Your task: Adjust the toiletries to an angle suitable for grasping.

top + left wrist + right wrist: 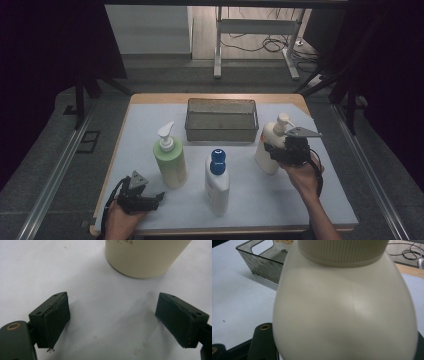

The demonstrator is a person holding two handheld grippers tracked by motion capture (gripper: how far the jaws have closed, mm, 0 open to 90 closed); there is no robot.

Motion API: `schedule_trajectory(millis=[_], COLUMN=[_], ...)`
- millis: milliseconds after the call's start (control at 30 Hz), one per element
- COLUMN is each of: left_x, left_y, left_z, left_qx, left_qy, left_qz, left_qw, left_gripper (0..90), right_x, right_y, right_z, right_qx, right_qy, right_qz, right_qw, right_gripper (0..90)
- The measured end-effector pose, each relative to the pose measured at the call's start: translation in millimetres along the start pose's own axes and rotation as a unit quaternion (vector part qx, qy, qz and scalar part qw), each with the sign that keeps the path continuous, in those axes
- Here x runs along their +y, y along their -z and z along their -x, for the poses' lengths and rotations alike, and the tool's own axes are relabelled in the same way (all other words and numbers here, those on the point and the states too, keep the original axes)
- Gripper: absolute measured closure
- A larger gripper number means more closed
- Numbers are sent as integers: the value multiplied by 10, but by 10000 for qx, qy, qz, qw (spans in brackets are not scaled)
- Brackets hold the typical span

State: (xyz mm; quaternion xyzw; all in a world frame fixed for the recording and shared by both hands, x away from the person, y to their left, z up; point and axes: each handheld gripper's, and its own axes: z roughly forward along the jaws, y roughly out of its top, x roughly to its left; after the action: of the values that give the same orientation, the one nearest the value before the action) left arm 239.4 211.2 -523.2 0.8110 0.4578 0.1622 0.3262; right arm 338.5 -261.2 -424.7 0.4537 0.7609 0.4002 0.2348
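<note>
A cream pump bottle point(264, 162) stands upright at the right of the white mat. My right gripper point(274, 150) reaches in from its right side, jaws around the upper body. In the right gripper view the cream bottle point(344, 310) stands right against the camera and hides both pads, so contact is not visible. My left gripper point(157, 197) rests low at the front left, pointing right. In its own view the left gripper point(112, 320) is wide open over bare mat, with the base of the light green pump bottle point(142, 257) a short way ahead.
The green pump bottle point(170, 162) stands left of centre, and a white bottle with a blue cap point(217, 182) stands in the middle front. A dark mesh basket point(220, 134) sits at the back centre, its corner point(259, 263) beyond the cream bottle.
</note>
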Motion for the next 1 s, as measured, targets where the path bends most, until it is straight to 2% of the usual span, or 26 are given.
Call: schedule_trajectory(millis=[167,233,367,633,1000], left_x=[1,0,0,0,0], left_y=[0,0,0,0,1], left_z=[-1,-1,-1,0,0], left_qx=[-3,-2,-1,-1,-1], left_qy=[1,1,-1,1,-4], left_qz=[-2,-1,-1,0,-7], left_qw=[10000,10000,10000,10000,10000], left_gripper=[121,121,121,120,121], right_x=[13,34,76,180,352], right_y=[26,65,128,254,390], right_z=[-2,-10,-48,-62,-144], right_qx=[101,224,229,381,502], right_qy=[-61,-102,-4,-13,110], right_qz=[-51,-41,-12,6,78], right_qw=[9999,9997,9997,9993,9986], right_gripper=[367,368,368,367,367])
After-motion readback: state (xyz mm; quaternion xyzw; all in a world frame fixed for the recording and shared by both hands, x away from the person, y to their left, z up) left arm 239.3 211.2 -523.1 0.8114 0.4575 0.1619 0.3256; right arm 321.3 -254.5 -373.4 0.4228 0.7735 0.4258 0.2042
